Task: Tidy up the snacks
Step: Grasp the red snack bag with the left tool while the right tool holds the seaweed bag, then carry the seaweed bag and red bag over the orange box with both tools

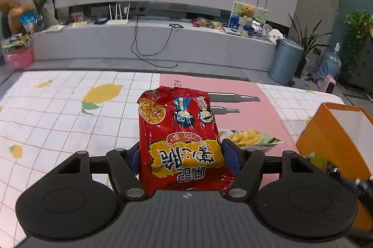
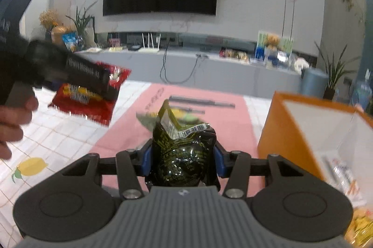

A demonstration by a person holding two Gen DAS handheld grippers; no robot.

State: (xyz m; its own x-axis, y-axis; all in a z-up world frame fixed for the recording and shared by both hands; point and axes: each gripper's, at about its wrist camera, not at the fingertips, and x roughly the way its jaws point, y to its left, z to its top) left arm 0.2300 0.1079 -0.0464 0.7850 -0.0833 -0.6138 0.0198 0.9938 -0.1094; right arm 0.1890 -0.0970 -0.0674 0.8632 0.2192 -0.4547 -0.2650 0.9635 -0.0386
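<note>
Clamping red snack bag (image 1: 180, 143) lengthwise, top pointing away, left gripper (image 1: 181, 154); right gripper (image 2: 183, 158) squeezes dark packet (image 2: 184, 154).

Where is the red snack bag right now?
The red bag is held in the left tongs, lifted above the table, left of the orange box.

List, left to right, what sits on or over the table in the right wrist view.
Left claw gripping the red snack packet → dark green packet in the right claw → orange box.
</note>
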